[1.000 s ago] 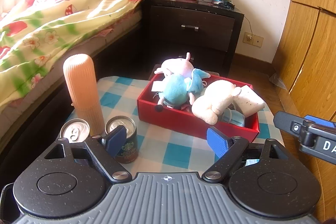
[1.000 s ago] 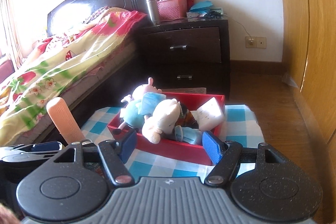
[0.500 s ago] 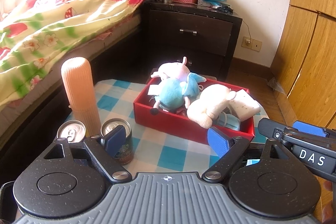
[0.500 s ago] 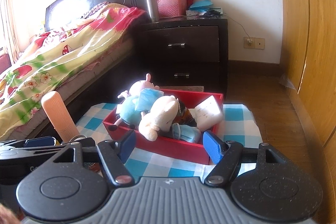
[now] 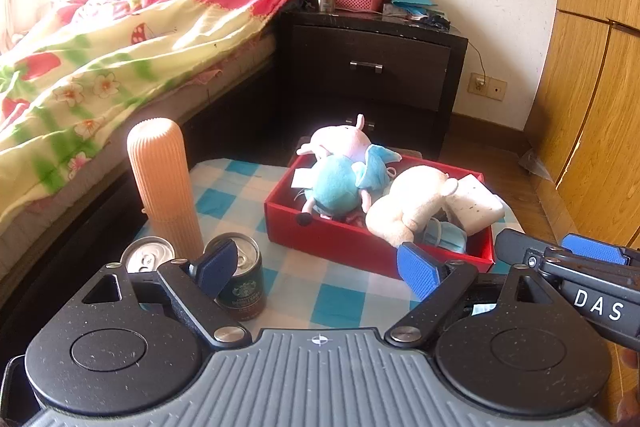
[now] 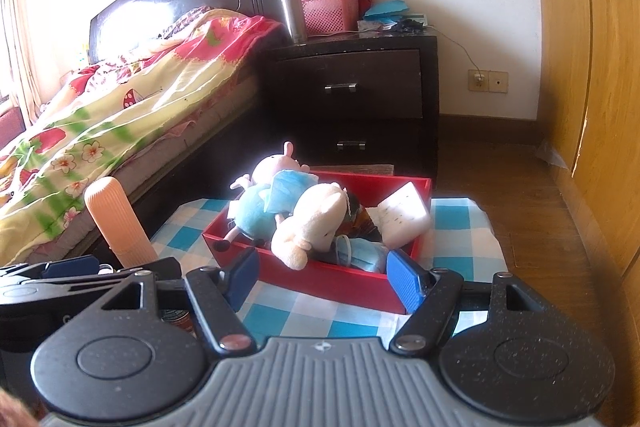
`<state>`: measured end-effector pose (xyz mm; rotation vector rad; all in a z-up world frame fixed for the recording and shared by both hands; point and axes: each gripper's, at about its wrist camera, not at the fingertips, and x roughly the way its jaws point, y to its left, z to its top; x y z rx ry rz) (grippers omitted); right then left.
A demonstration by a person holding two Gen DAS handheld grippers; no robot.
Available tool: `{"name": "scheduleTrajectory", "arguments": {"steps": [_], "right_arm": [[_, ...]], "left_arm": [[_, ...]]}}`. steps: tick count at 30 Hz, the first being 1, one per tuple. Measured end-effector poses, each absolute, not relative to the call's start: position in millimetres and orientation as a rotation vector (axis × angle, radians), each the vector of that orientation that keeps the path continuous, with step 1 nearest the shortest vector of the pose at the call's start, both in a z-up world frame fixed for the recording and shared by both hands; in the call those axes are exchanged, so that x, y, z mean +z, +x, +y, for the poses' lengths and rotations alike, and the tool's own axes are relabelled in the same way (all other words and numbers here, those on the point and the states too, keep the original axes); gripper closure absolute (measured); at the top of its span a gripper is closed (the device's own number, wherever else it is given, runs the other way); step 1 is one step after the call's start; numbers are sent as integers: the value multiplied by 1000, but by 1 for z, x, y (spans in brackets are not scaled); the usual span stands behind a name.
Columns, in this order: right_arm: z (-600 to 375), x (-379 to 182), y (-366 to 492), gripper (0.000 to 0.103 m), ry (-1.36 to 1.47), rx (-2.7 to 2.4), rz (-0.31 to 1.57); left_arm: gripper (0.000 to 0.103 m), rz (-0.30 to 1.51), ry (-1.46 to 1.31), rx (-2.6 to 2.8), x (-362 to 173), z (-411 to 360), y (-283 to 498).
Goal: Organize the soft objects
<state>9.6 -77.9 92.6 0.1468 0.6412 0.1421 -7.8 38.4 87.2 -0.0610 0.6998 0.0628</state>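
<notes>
Bedroom clutter frames our workspace: a bed with a floral quilt, a dark nightstand, and a low table under a blue checked cloth (image 5: 340, 291).

From our left wrist view, the red box (image 5: 332, 239) sits on the cloth with the soft things piled in it: a pink plush (image 5: 340, 141) at the far end, a blue plush (image 5: 336, 187) beside it, a cream plush (image 5: 404, 211) draped over the near wall, a white sponge (image 5: 476, 207) in the right corner and a blue face mask (image 5: 444, 239) underneath. Hard items stay outside, presumably on purpose: a ribbed peach bottle (image 5: 164, 183) and two cans (image 5: 244, 279). Our left gripper (image 5: 316, 267) stands spread wide with nothing between its fingers.

From our right wrist view, the same box (image 6: 332, 283) looks full (sorting seems nearly done). Our right gripper (image 6: 324, 277) is partly open and empty, hanging just short of the box's near wall.
</notes>
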Motion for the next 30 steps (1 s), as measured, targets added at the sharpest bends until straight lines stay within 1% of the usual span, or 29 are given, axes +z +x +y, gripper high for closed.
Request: {"name": "scheduleTrajectory", "arguments": {"steps": [11, 13, 15, 21, 30], "right_arm": [[-79, 93, 10, 54, 150, 140, 635], [-79, 93, 10, 54, 150, 139, 633], [-79, 93, 10, 54, 150, 138, 633], [-79, 93, 10, 54, 152, 139, 632], [-79, 93, 11, 54, 149, 140, 636]], "left_arm": [[17, 696, -42, 57, 87, 37, -8], [17, 696, -43, 58, 87, 37, -8], [13, 699, -43, 65, 86, 37, -7], [10, 702, -44, 77, 85, 38, -6], [9, 693, -41, 77, 84, 39, -7]]}}
